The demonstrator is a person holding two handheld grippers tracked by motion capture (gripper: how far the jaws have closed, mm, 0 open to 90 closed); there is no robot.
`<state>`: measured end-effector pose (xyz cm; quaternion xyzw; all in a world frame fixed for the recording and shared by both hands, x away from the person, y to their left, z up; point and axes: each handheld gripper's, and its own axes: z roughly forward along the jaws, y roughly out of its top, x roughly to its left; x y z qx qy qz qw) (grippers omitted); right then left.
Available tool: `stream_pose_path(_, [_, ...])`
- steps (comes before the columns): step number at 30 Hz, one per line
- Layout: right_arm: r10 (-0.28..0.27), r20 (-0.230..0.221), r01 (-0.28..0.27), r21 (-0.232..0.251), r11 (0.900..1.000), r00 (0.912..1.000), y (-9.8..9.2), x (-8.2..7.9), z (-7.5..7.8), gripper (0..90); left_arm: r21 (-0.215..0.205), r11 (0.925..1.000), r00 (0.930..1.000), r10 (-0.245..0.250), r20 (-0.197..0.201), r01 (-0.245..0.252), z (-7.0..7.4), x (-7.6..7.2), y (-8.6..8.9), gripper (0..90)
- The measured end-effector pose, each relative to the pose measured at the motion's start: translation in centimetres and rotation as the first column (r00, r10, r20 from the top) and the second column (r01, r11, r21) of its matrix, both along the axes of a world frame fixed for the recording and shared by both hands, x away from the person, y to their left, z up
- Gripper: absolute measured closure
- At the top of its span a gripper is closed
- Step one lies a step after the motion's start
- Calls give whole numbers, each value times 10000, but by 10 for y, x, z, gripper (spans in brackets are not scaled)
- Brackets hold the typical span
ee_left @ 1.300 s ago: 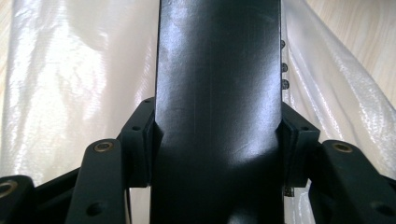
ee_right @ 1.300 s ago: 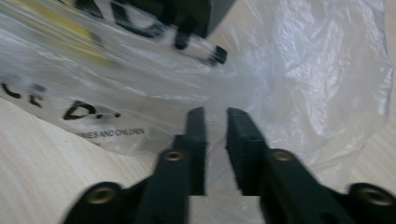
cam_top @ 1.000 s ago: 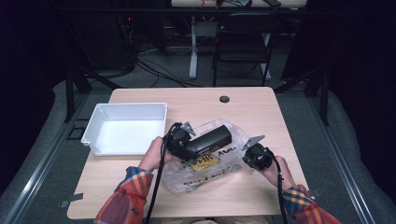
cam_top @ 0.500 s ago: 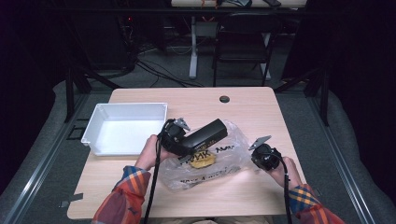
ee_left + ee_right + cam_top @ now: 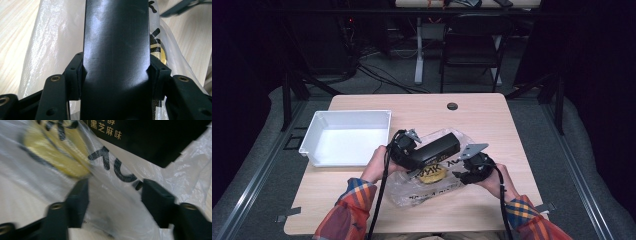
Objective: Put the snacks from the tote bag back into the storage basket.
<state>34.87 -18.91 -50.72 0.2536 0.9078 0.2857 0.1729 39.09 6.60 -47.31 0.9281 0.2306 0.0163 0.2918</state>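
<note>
One long black box [image 5: 438,148], gold lettering, clear printed bag [image 5: 432,187]

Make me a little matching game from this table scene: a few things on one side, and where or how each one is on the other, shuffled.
Things:
1. black box
2. white tray
3. plastic bag
4. right gripper

States:
A. lying on the table under the box
B. clamped between the left gripper's jaws
C. on the table's left part, nothing in it
D. jaws apart, bag film between them, just been opening

Pairs: 1-B, 2-C, 3-A, 4-D
</note>
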Motion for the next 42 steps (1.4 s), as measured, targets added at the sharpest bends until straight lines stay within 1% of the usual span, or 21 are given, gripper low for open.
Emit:
stream_pose_path(1, [-23,10,23,-45,10000,10000,3,1,-4,600,45,10000,10000,-24,26,24,0,0,0,429])
stream_pose_path(2, [25,-148,-27,-136,9999,9999,5,2,-6,697,49,10000,10000,-34,15,34,0,0,0,429])
stream_pose_path(3, [-76,-168,73,-215,9997,9998,6,3,-9,797,-10,10000,10000,10,29,-10,1,0,0,429])
stream_pose_path(4, [-3,-217,-3,-241,9997,9998,6,4,-12,868,-41,10000,10000,29,-8,-29,1,1,1,429])
stream_pose_path(5, [10,-325,-18,-226,9997,9995,6,3,-14,900,-35,10000,10000,12,5,-12,2,1,1,429])
stream_pose_path(7, [93,-453,-115,-481,9988,9989,6,2,-17,900,-97,9999,10000,53,18,-53,4,1,1,429])
stream_pose_path(9, [76,-490,-102,-533,9985,9988,9,0,-21,900,-176,9998,10000,92,12,-92,5,1,0,429])
stream_pose_path(14, [242,-657,-307,-996,9946,9975,13,-3,-25,900,-384,9990,9997,247,-16,-248,10,3,0,429])
stream_pose_path(17, [264,-781,-341,-977,9946,9966,14,-5,-28,900,-546,9979,9994,339,-57,-342,12,6,2,429])
stream_pose_path(18, [300,-760,-383,-1106,9931,9967,15,-6,-29,900,-602,9972,9990,445,-61,-448,12,6,3,429])
stream_pose_path(19, [347,-829,-435,-1064,9934,9960,16,-6,-29,900,-611,9970,9989,478,-26,-479,13,7,3,429])
stream_pose_path(20, [425,-835,-527,-1241,9909,9956,16,-7,-29,900,-622,9963,9983,586,-52,-588,13,8,4,429])
stream_pose_path(21, [432,-817,-527,-1183,9916,9957,17,-7,-31,900,-631,9961,9981,618,-34,-619,13,8,4,429])
stream_pose_path(25, [461,-977,-619,-1654,9843,9941,16,-9,-38,900,-893,9910,9950,994,-29,-993,16,11,12,429])
stream_pose_path(26, [495,-1046,-681,-1827,9808,9933,15,-9,-39,900,-849,9912,9948,1016,16,-1011,17,12,14,429])
stream_pose_path(29, [389,-1050,-567,-1722,9834,9937,13,-9,-39,900,-829,9911,9944,1052,69,-1043,20,13,18,429])
stream_pose_path(33, [217,-1180,-435,-1860,9816,9928,9,-7,-36,900,-714,9931,9952,953,238,-934,26,13,19,429])
stream_pose_path(35, [128,-1249,-333,-1641,9859,9921,6,-6,-36,900,-665,9944,9960,841,310,-819,30,14,20,429])
stream_pose_path(37, [-54,-1200,-139,-1599,9870,9928,2,-4,-34,897,-502,9962,9964,731,418,-710,34,16,21,429])
stream_pose_path(41, [-218,-1242,3,-1712,9852,9920,-5,0,-32,885,-264,9981,9964,578,625,-562,42,20,23,429])
stream_pose_path(42, [-280,-1264,73,-1619,9868,9916,-7,0,-32,884,-201,9986,9962,510,700,-497,44,21,24,429])
